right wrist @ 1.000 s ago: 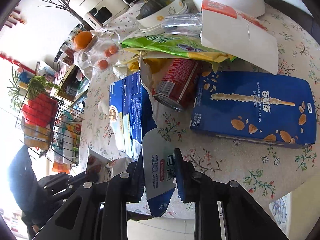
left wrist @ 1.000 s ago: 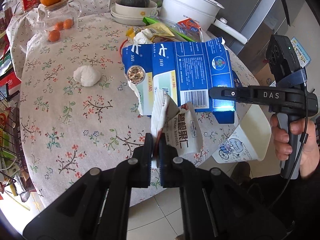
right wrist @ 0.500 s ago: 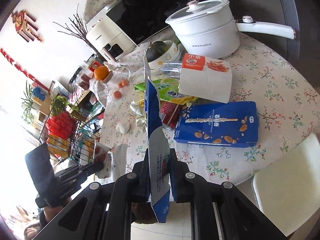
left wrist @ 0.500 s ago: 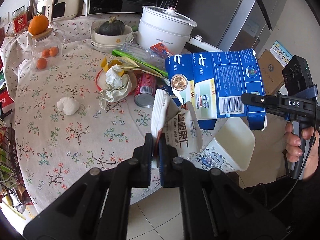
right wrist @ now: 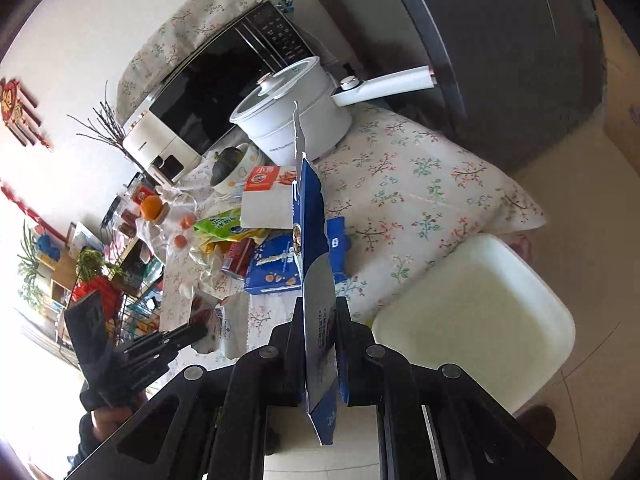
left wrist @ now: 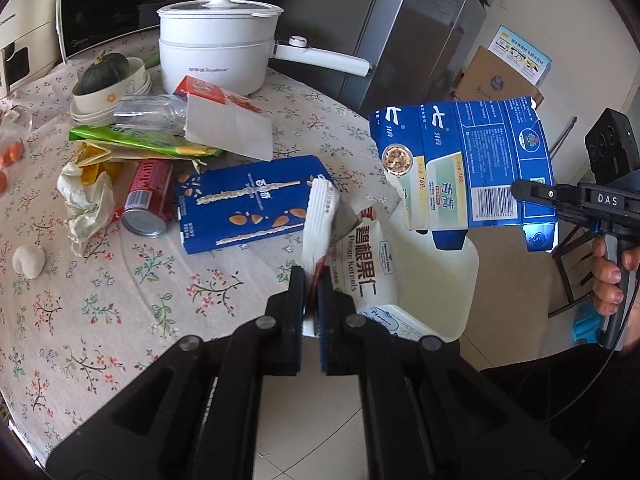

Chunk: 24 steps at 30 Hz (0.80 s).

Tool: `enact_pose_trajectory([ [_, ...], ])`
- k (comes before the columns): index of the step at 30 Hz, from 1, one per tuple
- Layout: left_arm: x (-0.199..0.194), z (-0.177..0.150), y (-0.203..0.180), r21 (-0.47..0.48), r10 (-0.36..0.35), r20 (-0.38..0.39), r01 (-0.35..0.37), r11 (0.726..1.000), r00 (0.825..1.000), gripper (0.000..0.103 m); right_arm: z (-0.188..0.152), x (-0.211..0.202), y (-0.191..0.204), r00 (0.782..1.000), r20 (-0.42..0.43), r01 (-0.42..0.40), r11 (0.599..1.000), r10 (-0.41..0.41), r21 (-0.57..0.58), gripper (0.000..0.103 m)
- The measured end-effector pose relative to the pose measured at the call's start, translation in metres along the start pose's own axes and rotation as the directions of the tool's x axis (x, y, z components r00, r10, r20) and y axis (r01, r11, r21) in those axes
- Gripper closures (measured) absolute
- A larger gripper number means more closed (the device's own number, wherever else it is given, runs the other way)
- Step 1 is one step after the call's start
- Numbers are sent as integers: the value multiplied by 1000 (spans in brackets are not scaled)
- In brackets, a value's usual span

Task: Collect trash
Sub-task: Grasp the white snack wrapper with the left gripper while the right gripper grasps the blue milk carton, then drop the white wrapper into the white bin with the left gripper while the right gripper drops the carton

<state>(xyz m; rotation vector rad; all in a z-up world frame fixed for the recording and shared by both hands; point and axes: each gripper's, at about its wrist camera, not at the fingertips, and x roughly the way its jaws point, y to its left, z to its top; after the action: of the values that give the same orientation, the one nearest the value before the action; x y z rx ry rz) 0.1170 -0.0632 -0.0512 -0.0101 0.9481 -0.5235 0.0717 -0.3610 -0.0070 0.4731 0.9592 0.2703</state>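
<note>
My left gripper (left wrist: 310, 292) is shut on a white pecan-kernel bag (left wrist: 362, 256), held over the table's edge above a white bin (left wrist: 432, 284). My right gripper (right wrist: 318, 328) is shut on a flattened blue carton (right wrist: 312, 240), held upright in the air; the carton (left wrist: 460, 164) and the right gripper (left wrist: 520, 192) also show in the left wrist view, right of the table. More trash lies on the table: a blue biscuit box (left wrist: 244, 204), a red can (left wrist: 146, 204), a green wrapper (left wrist: 140, 142), crumpled paper (left wrist: 86, 200) and a white tissue ball (left wrist: 28, 260).
A floral-cloth round table (left wrist: 120, 320) carries a white electric pot (left wrist: 218, 44), stacked bowls with a squash (left wrist: 108, 84), a clear bottle (left wrist: 148, 110) and a white-orange box (left wrist: 224, 116). The white bin (right wrist: 480, 312) stands on the floor by the table. A fridge (left wrist: 420, 20) is behind.
Both grippers have drawn back and to the right from the table with their items. The blue carton has left the table and is in the air beyond its edge, near the bin.
</note>
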Motion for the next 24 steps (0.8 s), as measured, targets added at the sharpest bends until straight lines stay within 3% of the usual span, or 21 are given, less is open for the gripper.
enact_pose_trajectory([
  [14,80,3,-78,145,-29,-69,39,989,997,96,-33,-27,-110,989,-47,148,976,-142,159,91],
  [24,115,-3,-100,212,-16,-85,34,977,996,90,-40,-22,-131,976,-101,207,962,-192,179,90],
])
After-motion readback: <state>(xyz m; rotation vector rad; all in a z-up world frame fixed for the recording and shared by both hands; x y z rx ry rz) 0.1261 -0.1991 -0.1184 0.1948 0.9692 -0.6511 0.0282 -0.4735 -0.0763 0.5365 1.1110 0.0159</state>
